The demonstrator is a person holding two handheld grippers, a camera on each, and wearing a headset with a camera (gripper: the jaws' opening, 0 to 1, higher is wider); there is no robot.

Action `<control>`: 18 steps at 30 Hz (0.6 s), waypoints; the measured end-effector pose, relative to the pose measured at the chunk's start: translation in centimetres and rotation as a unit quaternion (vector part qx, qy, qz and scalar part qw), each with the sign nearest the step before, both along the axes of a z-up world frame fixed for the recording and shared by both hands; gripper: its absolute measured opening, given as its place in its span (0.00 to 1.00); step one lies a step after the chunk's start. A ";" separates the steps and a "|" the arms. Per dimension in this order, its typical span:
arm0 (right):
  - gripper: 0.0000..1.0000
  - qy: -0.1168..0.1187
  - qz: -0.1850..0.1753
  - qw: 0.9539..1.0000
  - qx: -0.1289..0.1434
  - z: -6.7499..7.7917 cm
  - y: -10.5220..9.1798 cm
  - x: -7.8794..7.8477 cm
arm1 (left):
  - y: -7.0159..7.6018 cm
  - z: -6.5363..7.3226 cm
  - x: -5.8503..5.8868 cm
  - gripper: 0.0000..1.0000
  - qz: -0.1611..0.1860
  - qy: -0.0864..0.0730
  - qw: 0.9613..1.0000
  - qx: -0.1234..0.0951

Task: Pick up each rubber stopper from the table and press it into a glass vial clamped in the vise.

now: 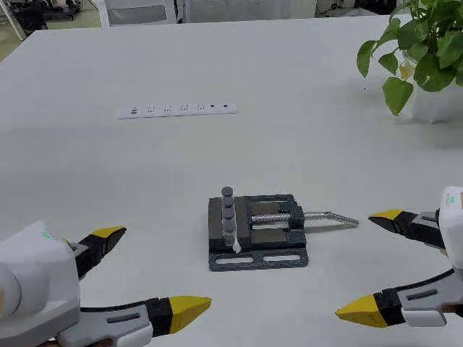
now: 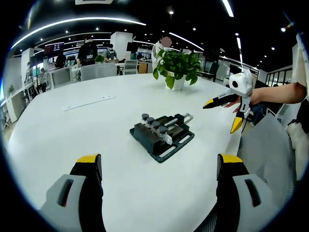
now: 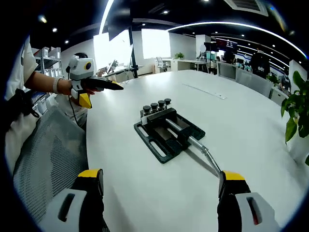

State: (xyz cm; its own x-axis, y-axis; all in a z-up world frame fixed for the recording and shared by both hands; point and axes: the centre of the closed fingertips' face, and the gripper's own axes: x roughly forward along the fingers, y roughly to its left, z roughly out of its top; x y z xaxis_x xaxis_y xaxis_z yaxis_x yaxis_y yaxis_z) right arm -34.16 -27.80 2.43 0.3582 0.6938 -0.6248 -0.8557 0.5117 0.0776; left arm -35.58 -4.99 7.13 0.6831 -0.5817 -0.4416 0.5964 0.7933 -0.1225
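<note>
Vise (image 1: pixel 275 249) loaded at centre, both sets of jaws wide open.
The left gripper (image 1: pixel 160 267) hovers near and to the left of the vise, jaws spread, nothing in them. The right gripper (image 1: pixel 359 264) is out to the vise's right, just past the tip of its handle (image 1: pixel 329 217), jaws spread and empty. Clamped in the vise's left end, the vials (image 1: pixel 228 220) stand in a row, each topped by a dark stopper (image 1: pixel 227 191). A power strip (image 1: pixel 177 110) lies well beyond the vise on the white surface (image 1: pixel 304 130).
</note>
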 end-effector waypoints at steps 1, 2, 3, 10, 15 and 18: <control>0.99 -0.001 -0.001 1.000 0.002 0.0 -0.1 -0.1 | 0.1 0.0 -0.1 0.99 0.001 0.001 1.000 0.001; 0.99 0.002 -0.007 1.000 0.003 -0.1 -0.2 -0.2 | 0.2 -0.1 -0.2 0.99 0.001 0.003 1.000 0.002; 0.99 0.004 -0.009 1.000 0.004 -0.2 -0.3 -0.2 | 0.2 -0.1 -0.2 0.99 0.002 0.005 1.000 0.002; 0.99 0.002 -0.012 1.000 0.009 -0.3 -0.2 -0.2 | 0.7 -0.7 -0.7 0.99 0.005 0.016 1.000 0.006; 0.99 0.001 -0.010 1.000 0.014 -0.1 0.1 -0.2 | 1.1 -0.9 -1.0 0.99 0.009 0.021 1.000 0.006; 0.99 -0.003 -0.009 1.000 0.020 0.0 0.2 0.1 | 1.4 -1.1 -1.3 0.99 0.013 0.024 1.000 0.006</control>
